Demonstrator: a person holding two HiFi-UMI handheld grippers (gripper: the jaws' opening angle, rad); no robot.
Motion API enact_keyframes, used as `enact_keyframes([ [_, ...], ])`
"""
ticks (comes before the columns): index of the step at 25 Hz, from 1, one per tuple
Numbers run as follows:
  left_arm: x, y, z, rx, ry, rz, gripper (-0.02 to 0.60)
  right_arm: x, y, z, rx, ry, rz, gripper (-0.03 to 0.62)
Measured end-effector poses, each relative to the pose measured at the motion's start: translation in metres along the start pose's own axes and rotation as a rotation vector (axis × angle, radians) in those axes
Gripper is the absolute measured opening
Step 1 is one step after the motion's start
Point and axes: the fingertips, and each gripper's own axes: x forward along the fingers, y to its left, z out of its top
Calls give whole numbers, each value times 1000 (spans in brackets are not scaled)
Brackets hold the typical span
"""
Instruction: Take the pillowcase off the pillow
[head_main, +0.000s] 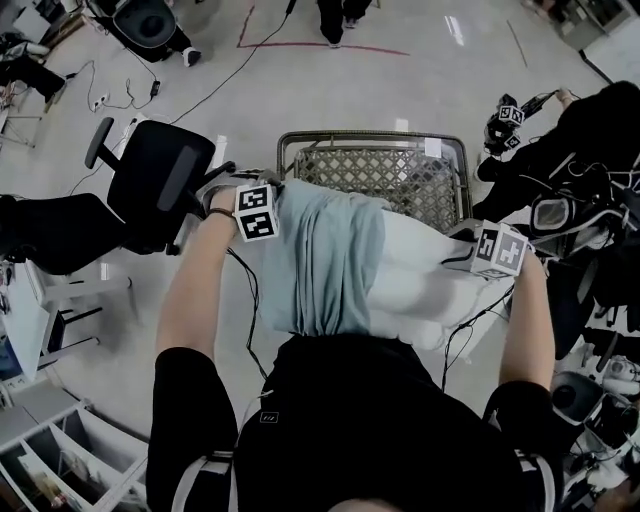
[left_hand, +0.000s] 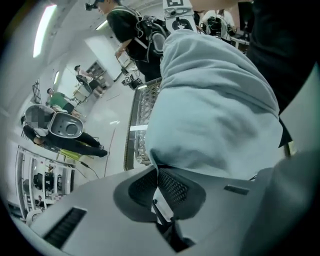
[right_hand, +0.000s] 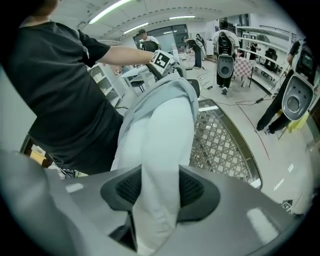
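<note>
I hold a white pillow (head_main: 430, 285) across my front. A pale blue pillowcase (head_main: 320, 260) covers its left half, and the right half is bare. My left gripper (left_hand: 157, 172) is at the pillowcase's left end, under its marker cube (head_main: 255, 212). Its jaws are shut, with the hem of the pillowcase (left_hand: 210, 110) pinched at the pad tips. My right gripper (right_hand: 159, 192), under its cube (head_main: 498, 250), is shut on a thick fold of the bare pillow (right_hand: 165, 135). The pillowcase (right_hand: 160, 97) begins beyond that fold.
A wire-mesh cart (head_main: 385, 175) stands right behind the pillow. A black office chair (head_main: 160, 180) is at the left, and a person in black (head_main: 590, 130) with gear is at the right. White shelves (head_main: 60, 460) stand at the lower left. Cables lie on the floor (head_main: 230, 75).
</note>
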Motion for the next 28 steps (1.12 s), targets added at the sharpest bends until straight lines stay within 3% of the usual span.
enact_keyframes([
  [4, -2, 4, -13, -6, 35, 0, 6, 1, -19, -5, 56, 44, -70, 192],
  [8, -13, 6, -52, -44, 120, 7, 6, 2, -49, -30, 129, 51, -100, 189],
  [12, -25, -19, -100, -121, 173, -11, 6, 2, -67, -52, 216, 25, -88, 187],
  [15, -32, -46, -157, -174, 270, -39, 6, 5, -79, -56, 261, 4, -74, 183],
  [18, -38, -69, -190, -299, 278, -66, 6, 8, -85, -59, 297, -8, -67, 181],
  [21, -39, -70, -166, -329, 250, -58, 8, 14, -87, -60, 279, 45, -92, 183],
  [25, -43, -51, -95, -390, 52, -34, 9, 22, -88, -61, 224, 128, -130, 186],
  [28, -39, -35, -65, -389, -21, -15, 35, 22, -86, -56, 213, 129, -148, 190],
])
